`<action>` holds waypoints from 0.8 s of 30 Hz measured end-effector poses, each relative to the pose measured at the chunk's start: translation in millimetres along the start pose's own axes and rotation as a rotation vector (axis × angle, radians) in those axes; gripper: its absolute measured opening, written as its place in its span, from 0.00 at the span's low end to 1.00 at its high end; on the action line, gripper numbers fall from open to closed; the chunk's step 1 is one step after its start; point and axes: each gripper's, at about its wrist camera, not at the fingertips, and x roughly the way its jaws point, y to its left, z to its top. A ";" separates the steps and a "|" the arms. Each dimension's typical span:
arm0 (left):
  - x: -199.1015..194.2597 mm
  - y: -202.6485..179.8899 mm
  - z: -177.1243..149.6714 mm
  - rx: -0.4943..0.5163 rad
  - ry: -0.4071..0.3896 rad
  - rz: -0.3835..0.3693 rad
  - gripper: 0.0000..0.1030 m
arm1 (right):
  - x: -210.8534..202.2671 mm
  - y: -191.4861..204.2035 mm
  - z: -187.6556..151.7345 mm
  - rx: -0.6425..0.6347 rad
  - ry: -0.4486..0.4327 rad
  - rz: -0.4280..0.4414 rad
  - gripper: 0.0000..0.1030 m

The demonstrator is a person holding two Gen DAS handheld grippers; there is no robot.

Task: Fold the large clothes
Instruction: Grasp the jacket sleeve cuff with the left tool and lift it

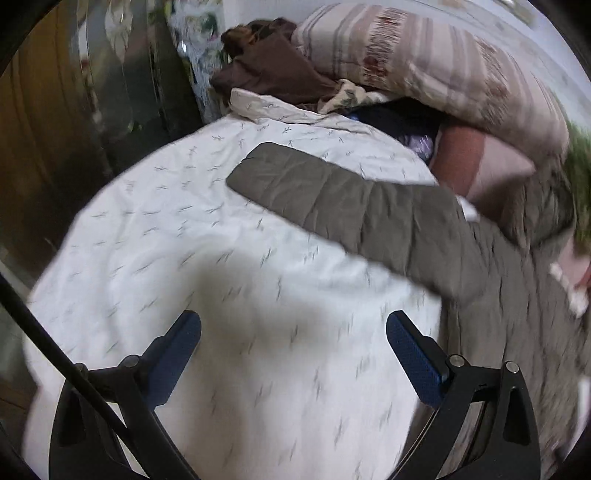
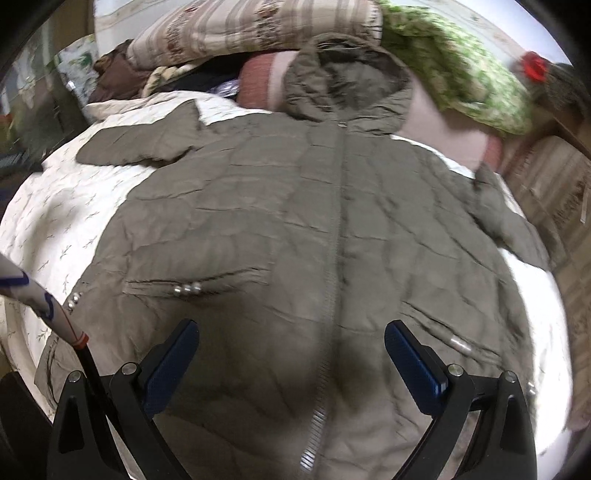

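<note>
A large olive-grey quilted hooded jacket [image 2: 295,206] lies flat, front up and zipped, on a white patterned bedsheet [image 2: 62,206]. Its hood [image 2: 351,81] points to the far side and both sleeves spread outward. In the left wrist view one sleeve [image 1: 332,199] stretches across the sheet [image 1: 166,258]. My left gripper [image 1: 293,332] is open and empty above the bare sheet, near that sleeve. My right gripper [image 2: 291,339] is open and empty above the jacket's lower front, straddling the zipper.
A striped folded quilt [image 2: 240,26], brown clothes [image 1: 269,70] and a pink pillow [image 2: 266,77] pile up at the far side of the bed. A green patterned blanket [image 2: 461,70] lies far right. Dark wooden furniture [image 1: 55,129] stands left of the bed.
</note>
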 end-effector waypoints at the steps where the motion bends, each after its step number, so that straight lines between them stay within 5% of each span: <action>1: 15.5 7.5 14.8 -0.034 0.013 -0.022 0.98 | 5.2 4.1 0.6 -0.010 -0.005 0.015 0.99; 6: 84.9 40.6 64.8 -0.198 0.092 -0.125 0.96 | 31.7 19.1 0.6 -0.050 -0.035 0.076 0.99; 11: 148.5 65.0 87.4 -0.372 0.177 -0.276 0.76 | 60.4 25.3 -3.2 -0.061 -0.008 0.111 1.00; 16: 180.4 63.8 96.1 -0.422 0.190 -0.377 0.74 | 72.2 25.0 -4.9 -0.047 -0.003 0.143 1.00; 24: 201.0 63.6 107.5 -0.474 0.169 -0.416 0.78 | 76.8 25.5 -5.7 -0.045 -0.005 0.155 1.00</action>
